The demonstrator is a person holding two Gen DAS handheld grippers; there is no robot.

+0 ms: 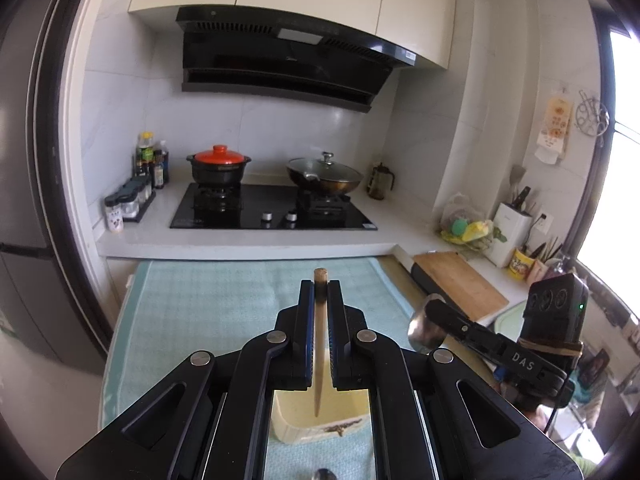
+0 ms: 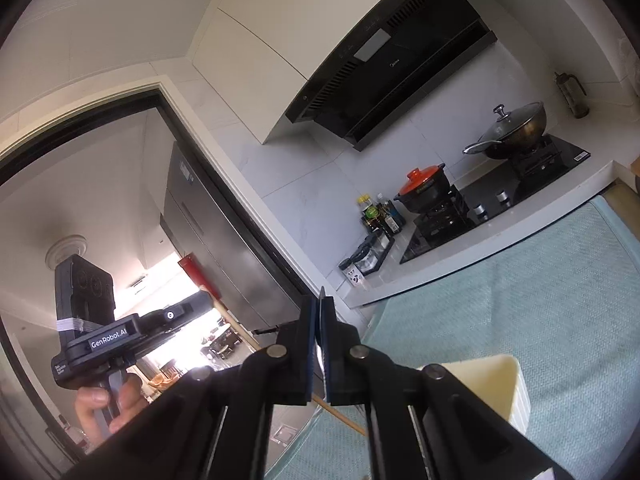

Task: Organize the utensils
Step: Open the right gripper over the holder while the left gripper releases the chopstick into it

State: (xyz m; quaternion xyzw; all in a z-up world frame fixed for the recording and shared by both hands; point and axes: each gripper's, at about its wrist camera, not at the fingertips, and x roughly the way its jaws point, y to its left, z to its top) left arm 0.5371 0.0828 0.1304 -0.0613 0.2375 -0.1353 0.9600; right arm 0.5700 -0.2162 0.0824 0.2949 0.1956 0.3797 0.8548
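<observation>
My left gripper (image 1: pixel 320 285) is shut on a wooden chopstick (image 1: pixel 320 340); its blunt end pokes past the fingertips and its tapered tip points back toward the camera. Under it stands a cream utensil box (image 1: pixel 320 420) on a pale green towel (image 1: pixel 208 304). To the right, my right gripper (image 1: pixel 434 311) is shut on a metal spoon (image 1: pixel 423 334), bowl hanging left. In the right wrist view the right gripper (image 2: pixel 321 305) pinches the spoon's thin handle (image 2: pixel 322 292) edge-on. There the left gripper (image 2: pixel 192 308), in a person's hand (image 2: pixel 100 404), carries the chopstick (image 2: pixel 240 330). The box (image 2: pixel 500 384) sits low at right.
Behind the towel is a counter with a black hob (image 1: pixel 272 208), a red-lidded pot (image 1: pixel 219 168) and a lidded wok (image 1: pixel 324 176). Bottles and spice jars (image 1: pixel 136 188) stand at left. A wooden cutting board (image 1: pixel 460 284) and a knife block (image 1: pixel 512 228) are at right. Another spoon (image 1: pixel 324 474) shows at the bottom edge.
</observation>
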